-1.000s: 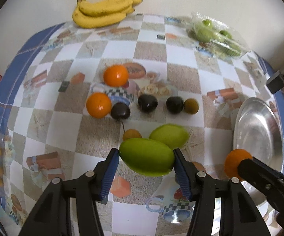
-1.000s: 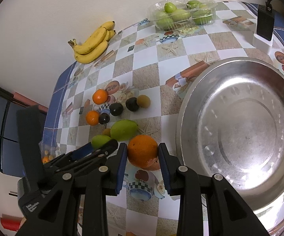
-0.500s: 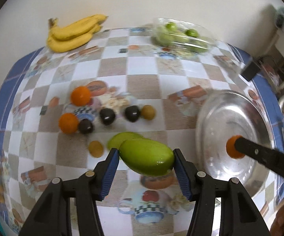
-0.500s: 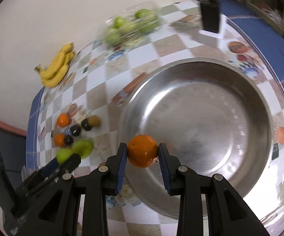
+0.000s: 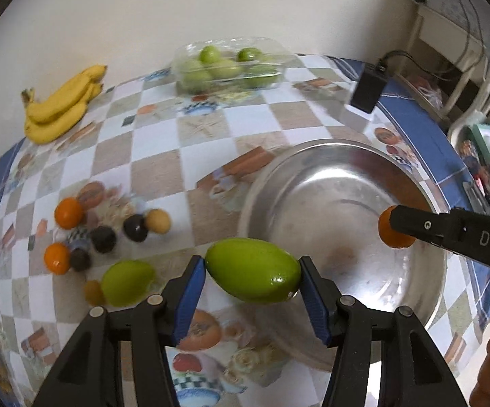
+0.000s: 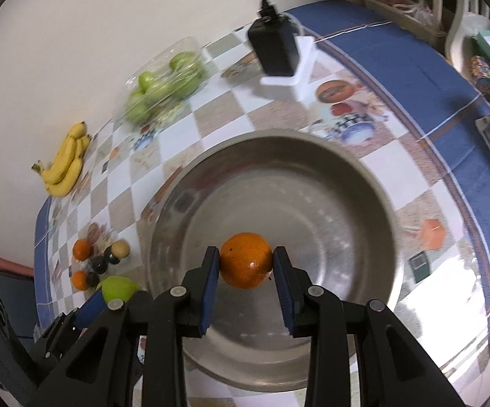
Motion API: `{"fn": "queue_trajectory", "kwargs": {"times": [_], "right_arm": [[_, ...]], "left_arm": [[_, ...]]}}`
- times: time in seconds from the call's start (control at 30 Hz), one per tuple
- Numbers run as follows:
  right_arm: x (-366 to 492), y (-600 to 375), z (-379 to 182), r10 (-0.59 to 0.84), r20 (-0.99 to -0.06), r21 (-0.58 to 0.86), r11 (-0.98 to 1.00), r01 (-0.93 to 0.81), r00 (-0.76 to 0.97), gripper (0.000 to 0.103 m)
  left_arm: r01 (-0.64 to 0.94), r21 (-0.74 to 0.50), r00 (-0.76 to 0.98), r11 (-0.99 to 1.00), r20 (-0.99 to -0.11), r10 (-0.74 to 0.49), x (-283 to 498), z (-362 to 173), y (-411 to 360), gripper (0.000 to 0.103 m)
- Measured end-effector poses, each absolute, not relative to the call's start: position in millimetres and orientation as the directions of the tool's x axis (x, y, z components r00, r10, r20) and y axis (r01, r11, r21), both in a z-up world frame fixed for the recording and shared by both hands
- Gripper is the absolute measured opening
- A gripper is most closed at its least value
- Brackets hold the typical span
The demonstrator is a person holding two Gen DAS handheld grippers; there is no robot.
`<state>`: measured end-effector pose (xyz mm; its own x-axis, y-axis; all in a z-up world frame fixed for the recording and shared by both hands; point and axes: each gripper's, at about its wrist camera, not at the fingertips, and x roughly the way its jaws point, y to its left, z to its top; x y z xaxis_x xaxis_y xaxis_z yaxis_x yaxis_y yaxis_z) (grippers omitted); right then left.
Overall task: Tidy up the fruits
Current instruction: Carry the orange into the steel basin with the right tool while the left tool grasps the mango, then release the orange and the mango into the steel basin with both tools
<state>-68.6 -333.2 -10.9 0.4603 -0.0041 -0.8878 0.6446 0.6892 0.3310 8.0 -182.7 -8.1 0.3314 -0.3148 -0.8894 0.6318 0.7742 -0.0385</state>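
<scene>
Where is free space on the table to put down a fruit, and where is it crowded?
The steel bowl is bare inside. Checkered cloth between the bananas, the clear box of green fruit and the bowl is open. The oranges and dark fruits left of the bowl crowd together.

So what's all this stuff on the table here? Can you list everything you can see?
Steel bowl: one, silver, empty, table's right part.
Mangoes: two, green; one held, one on the cloth.
Oranges: three; one held over the bowl, two at left.
Dark round fruits: three, left cluster.
Small tan fruits: two, left cluster.
Bananas: one bunch, yellow, by the wall.
Clear box: one, green fruits inside.
Black adapter: one, far edge.
Left gripper: black, blue pads, gripping mango.
Right gripper: same, gripping orange.
</scene>
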Motion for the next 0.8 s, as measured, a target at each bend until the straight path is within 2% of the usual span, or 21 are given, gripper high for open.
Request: {"fn": "queue_trajectory", "kwargs": {"times": [0.23, 0.8], "right_arm": [[-72, -347, -20, -0.017, -0.887, 0.337, 0.658, 0.673, 0.461, 0.034], [-68, -349, -47, -0.007, -0.927, 0.282, 0.644, 0.711, 0.374, 0.035]], "left_arm": [[0.682, -0.034, 0.333, 0.731, -0.875, -0.352, -3, -15, -210, 0.059], [0.706, 0.033, 0.341, 0.708, -0.891, -0.299, -12, -39, -223, 0.06]]}}
